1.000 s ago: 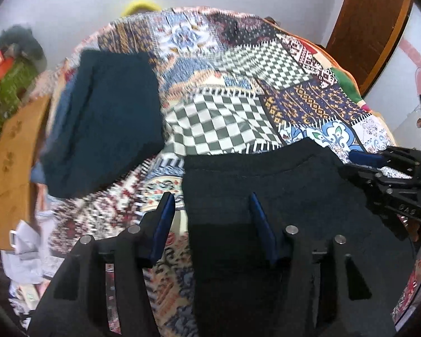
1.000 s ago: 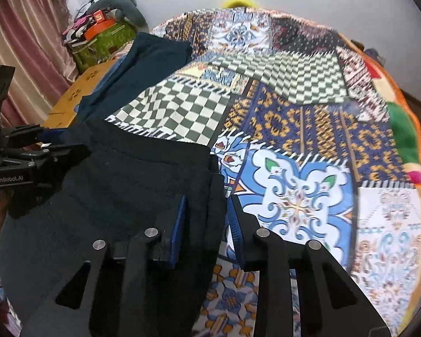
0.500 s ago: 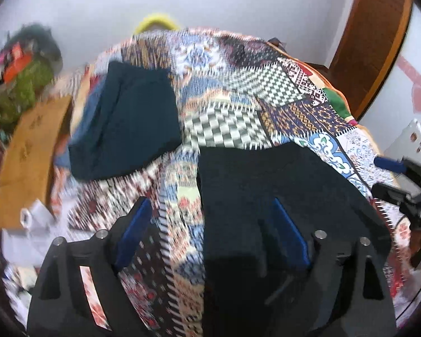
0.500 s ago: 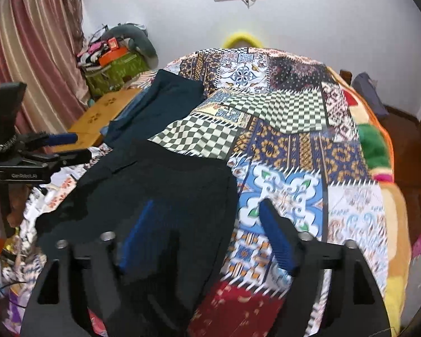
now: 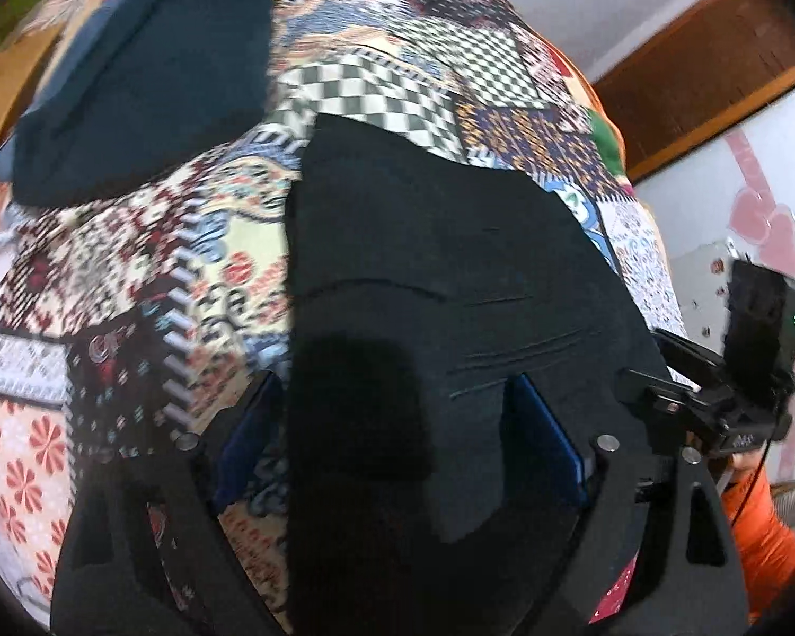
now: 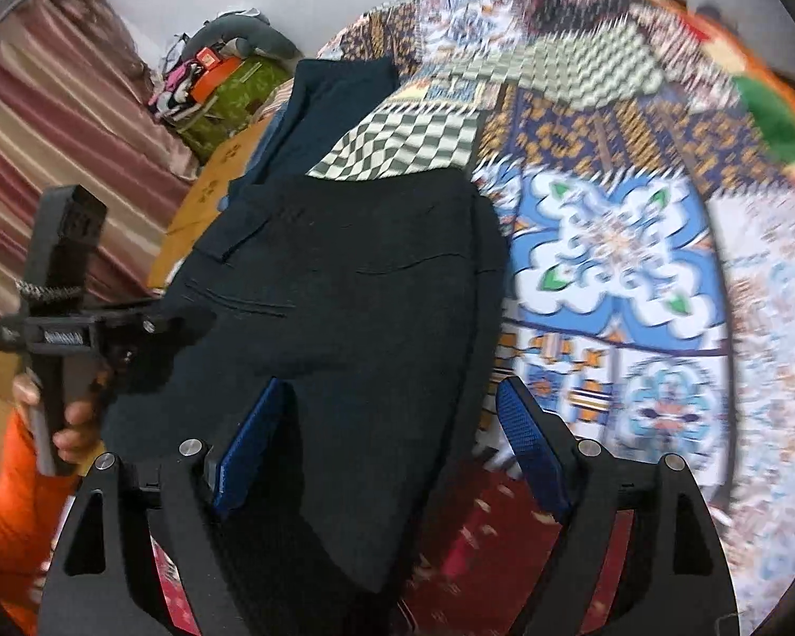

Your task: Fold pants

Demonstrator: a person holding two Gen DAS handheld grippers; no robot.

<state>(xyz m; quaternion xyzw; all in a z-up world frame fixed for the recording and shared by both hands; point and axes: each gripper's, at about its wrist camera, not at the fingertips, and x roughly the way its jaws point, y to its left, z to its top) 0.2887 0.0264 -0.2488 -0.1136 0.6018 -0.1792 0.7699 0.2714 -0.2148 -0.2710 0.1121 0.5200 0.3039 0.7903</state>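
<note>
The black pants (image 5: 440, 275) lie flat on the patchwork bedspread (image 5: 132, 275), waistband far from me; they also show in the right wrist view (image 6: 355, 286). My left gripper (image 5: 392, 434) is open, its blue pads straddling the pants' left edge near me. My right gripper (image 6: 392, 434) is open over the pants' right edge, one pad over the fabric and one over the bedspread (image 6: 620, 265). Each gripper shows in the other's view: the right one (image 5: 715, 403) and the left one (image 6: 79, 328). Neither holds the cloth.
A folded dark teal garment (image 5: 143, 69) lies on the bed's far left, also in the right wrist view (image 6: 323, 100). A wooden board (image 6: 212, 191), a green bag with clutter (image 6: 222, 90) and a striped curtain (image 6: 69, 122) stand left of the bed. A brown door (image 5: 689, 79) is at the right.
Both grippers opened wide, letting go of the pants, and then moved down close over the near part of the pants. The pants lie flat.
</note>
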